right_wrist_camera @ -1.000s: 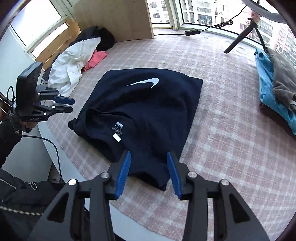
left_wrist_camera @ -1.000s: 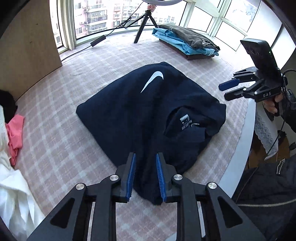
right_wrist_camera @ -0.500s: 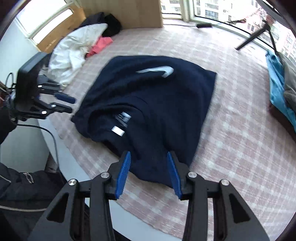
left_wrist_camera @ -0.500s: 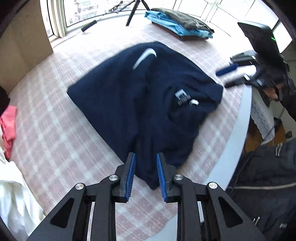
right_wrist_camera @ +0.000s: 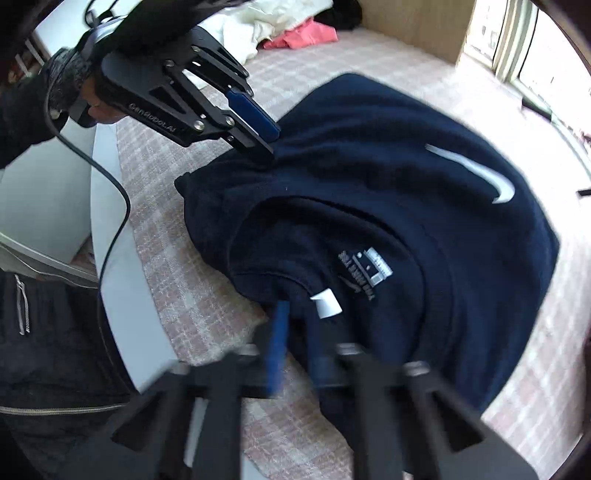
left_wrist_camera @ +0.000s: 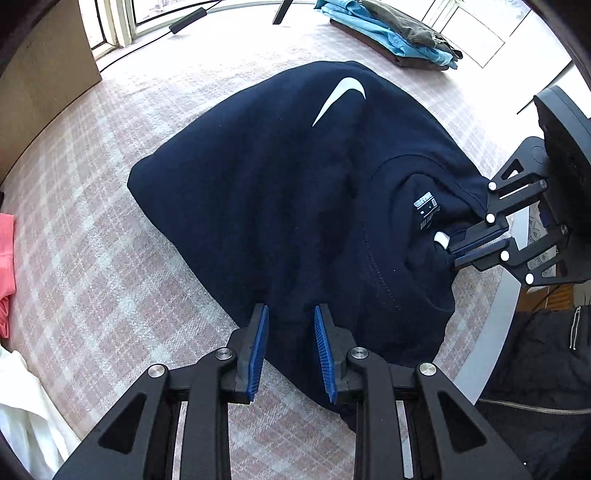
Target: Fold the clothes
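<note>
A navy sweatshirt with a white swoosh lies half folded on the pink plaid cover, collar toward me. My left gripper hangs low over its near shoulder edge, jaws narrowly apart with dark cloth between them, pads not pressing. In the right wrist view the left gripper touches down on the sweatshirt at that shoulder. My right gripper is at the collar, beside the white tag. Its jaws are closing tight with collar cloth pinched between them. The right gripper is blurred in its own view.
Folded blue and grey clothes are stacked at the back by the windows. A heap of white and pink garments lies at the far left end. The table's white rim runs close by, with a person's dark jacket beyond it.
Both grippers came down toward the sweatshirt. The right one swung across to the collar, rolled, and its open jaws shut on the cloth. The left one sank onto the near shoulder.
</note>
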`<state>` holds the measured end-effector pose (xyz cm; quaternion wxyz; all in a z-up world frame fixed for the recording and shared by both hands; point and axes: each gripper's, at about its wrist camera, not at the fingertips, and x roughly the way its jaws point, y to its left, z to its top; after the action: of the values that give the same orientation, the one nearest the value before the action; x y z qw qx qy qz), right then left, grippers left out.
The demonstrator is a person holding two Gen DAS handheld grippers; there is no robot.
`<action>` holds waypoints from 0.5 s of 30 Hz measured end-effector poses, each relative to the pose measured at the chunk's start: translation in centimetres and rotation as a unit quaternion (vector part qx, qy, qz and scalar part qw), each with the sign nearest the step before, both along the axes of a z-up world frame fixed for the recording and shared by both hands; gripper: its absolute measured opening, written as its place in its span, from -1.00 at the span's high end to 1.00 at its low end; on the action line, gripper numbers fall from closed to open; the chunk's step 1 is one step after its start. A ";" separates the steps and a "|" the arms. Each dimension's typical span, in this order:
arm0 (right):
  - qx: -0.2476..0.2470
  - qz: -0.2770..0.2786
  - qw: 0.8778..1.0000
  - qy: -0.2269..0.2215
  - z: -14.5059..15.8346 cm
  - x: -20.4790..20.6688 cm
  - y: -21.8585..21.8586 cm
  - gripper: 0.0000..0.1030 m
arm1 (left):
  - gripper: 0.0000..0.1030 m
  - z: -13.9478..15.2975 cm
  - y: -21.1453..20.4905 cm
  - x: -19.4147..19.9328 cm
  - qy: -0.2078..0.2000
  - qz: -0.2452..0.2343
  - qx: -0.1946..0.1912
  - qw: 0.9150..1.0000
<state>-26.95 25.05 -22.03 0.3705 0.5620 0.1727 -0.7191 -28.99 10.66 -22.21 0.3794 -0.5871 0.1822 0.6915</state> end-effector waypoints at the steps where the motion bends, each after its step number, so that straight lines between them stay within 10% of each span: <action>1: -0.006 -0.007 1.000 -0.013 0.0 -0.3 0.3 0.91 | 0.52 0.0 0.0 0.0 -0.001 -0.001 0.000 1.000; 10: -0.038 0.054 0.994 -0.090 1.4 1.1 0.5 0.91 | 0.52 0.2 -0.1 0.0 0.002 -0.006 -0.007 1.000; 15: -0.049 -0.036 0.996 -0.063 2.4 -0.6 3.1 0.72 | 0.52 1.9 -2.1 1.9 0.009 0.002 0.003 1.000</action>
<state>-27.51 28.13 -19.64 0.3818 0.5934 0.0927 -0.7026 -27.06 8.59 -20.31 0.3780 -0.5800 0.1821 0.6982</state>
